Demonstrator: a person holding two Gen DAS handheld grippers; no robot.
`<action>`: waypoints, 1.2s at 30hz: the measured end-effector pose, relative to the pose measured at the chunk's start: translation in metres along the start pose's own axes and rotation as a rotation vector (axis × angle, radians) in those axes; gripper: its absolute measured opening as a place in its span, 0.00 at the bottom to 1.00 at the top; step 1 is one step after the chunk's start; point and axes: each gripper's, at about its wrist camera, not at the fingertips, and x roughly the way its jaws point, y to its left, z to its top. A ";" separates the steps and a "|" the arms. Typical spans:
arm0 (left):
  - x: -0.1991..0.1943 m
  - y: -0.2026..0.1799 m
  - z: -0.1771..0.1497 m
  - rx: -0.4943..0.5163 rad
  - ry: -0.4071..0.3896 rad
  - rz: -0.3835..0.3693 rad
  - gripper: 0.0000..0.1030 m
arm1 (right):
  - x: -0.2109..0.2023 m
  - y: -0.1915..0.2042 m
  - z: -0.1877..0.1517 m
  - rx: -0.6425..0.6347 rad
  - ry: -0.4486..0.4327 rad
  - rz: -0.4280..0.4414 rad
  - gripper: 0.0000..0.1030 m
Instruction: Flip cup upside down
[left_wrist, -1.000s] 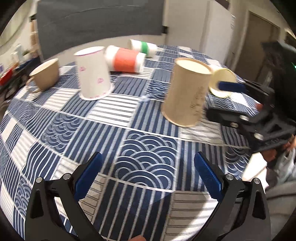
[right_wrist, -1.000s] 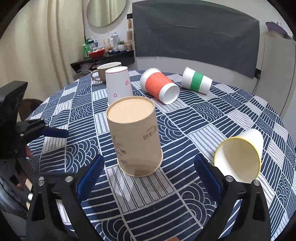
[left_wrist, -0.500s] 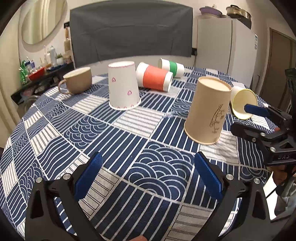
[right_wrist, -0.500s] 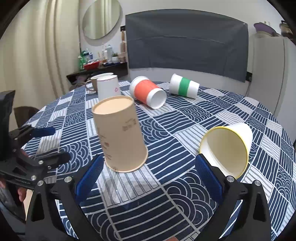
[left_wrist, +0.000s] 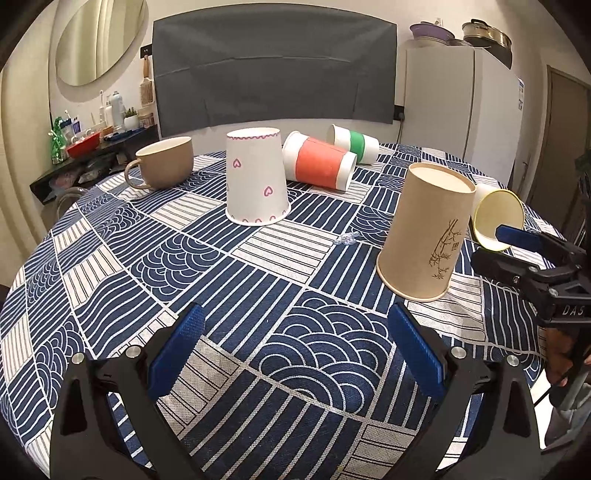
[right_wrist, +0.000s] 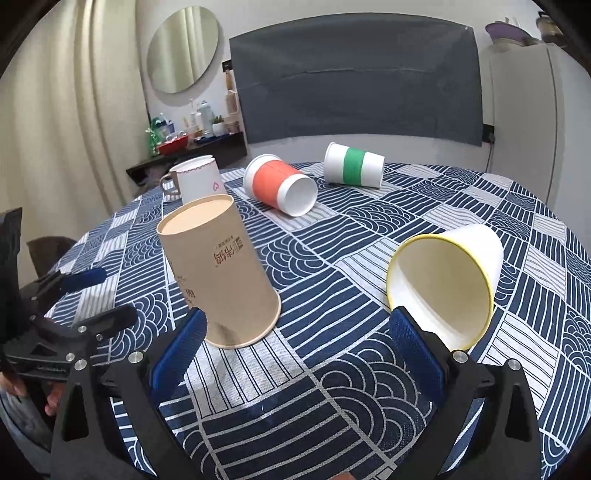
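A tall tan paper cup stands upside down on the blue patterned tablecloth. A white cup with a yellow rim lies on its side, mouth towards the right gripper. A white heart-print cup stands upside down. My left gripper is open and empty, low over the near table edge. My right gripper is open and empty, between the tan cup and the yellow-rimmed cup; it also shows in the left wrist view.
An orange-banded cup and a green-banded cup lie on their sides at the back. A tan mug stands upright at the back left. The left gripper shows in the right wrist view.
Both cameras have tilted up and pulled back, so the cups sit lower in view. The cups have not moved. Both grippers stay open.
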 end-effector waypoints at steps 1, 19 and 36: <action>0.000 0.001 0.000 -0.003 0.000 0.000 0.94 | 0.000 0.000 0.000 0.000 0.001 0.001 0.92; 0.002 0.000 0.000 0.014 0.016 -0.028 0.94 | 0.001 0.006 -0.001 -0.035 0.012 -0.013 0.92; 0.003 0.000 -0.001 0.016 0.025 -0.041 0.94 | 0.001 0.008 -0.001 -0.043 0.016 -0.022 0.92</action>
